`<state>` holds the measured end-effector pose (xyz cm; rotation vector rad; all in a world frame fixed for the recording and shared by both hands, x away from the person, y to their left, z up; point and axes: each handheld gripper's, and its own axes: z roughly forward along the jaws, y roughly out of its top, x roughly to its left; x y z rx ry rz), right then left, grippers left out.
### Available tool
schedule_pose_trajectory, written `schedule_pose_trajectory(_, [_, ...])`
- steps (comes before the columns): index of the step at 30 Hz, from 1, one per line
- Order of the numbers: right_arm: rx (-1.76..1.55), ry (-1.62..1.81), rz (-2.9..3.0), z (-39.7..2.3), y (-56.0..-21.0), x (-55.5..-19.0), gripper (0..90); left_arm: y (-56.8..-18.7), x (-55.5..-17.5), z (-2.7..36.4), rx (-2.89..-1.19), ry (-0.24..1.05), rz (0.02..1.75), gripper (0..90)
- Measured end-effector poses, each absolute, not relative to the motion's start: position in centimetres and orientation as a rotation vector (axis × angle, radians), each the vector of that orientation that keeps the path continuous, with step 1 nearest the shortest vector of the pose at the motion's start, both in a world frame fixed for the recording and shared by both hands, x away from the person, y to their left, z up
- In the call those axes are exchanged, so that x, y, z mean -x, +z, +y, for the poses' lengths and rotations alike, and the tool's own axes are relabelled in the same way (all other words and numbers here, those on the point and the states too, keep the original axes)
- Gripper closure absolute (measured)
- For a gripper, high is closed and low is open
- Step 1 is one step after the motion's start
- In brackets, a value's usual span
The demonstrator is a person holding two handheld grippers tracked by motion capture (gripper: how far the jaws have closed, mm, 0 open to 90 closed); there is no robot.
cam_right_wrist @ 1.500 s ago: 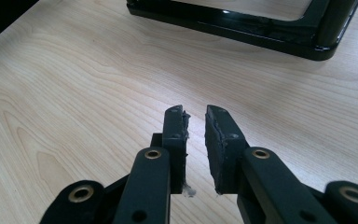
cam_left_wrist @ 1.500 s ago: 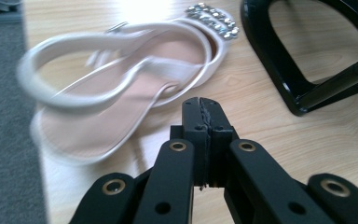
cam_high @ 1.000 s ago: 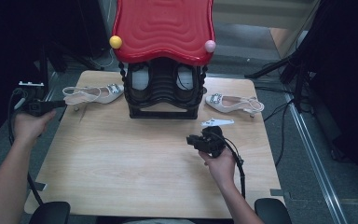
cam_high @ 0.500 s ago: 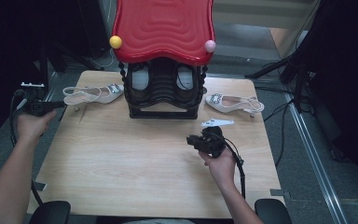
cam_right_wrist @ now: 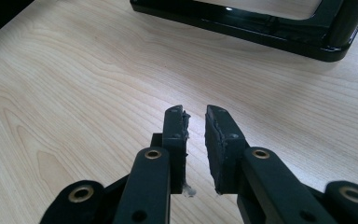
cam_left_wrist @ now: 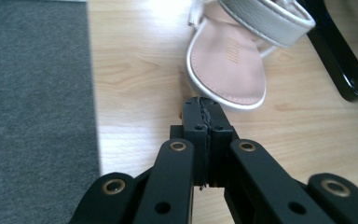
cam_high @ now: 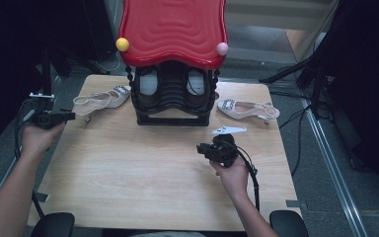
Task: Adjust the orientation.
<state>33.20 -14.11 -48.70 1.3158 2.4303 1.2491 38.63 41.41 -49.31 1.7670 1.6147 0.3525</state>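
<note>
Wooden table point(cam_high: 128, 173): black rack point(cam_high: 173, 101) with 2 shoes point(cam_high: 149, 81).

White sandal point(cam_left_wrist: 233, 56), black rack point(cam_high: 172, 98), red rippled top point(cam_high: 172, 29).

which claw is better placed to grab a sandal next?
Left, probably. The left claw is shut with its tips right at the heel of the left sandal. The right claw sits over bare table, slightly open, with the right sandal farther off.
</note>
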Motion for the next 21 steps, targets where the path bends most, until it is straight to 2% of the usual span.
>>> schedule_pose_trajectory(21, [-1.317,1.249,2.426,-14.2,-48.6,-33.1,79.9,-50.1,-38.4,36.2,-1.81,0.235,1.55,88.4])
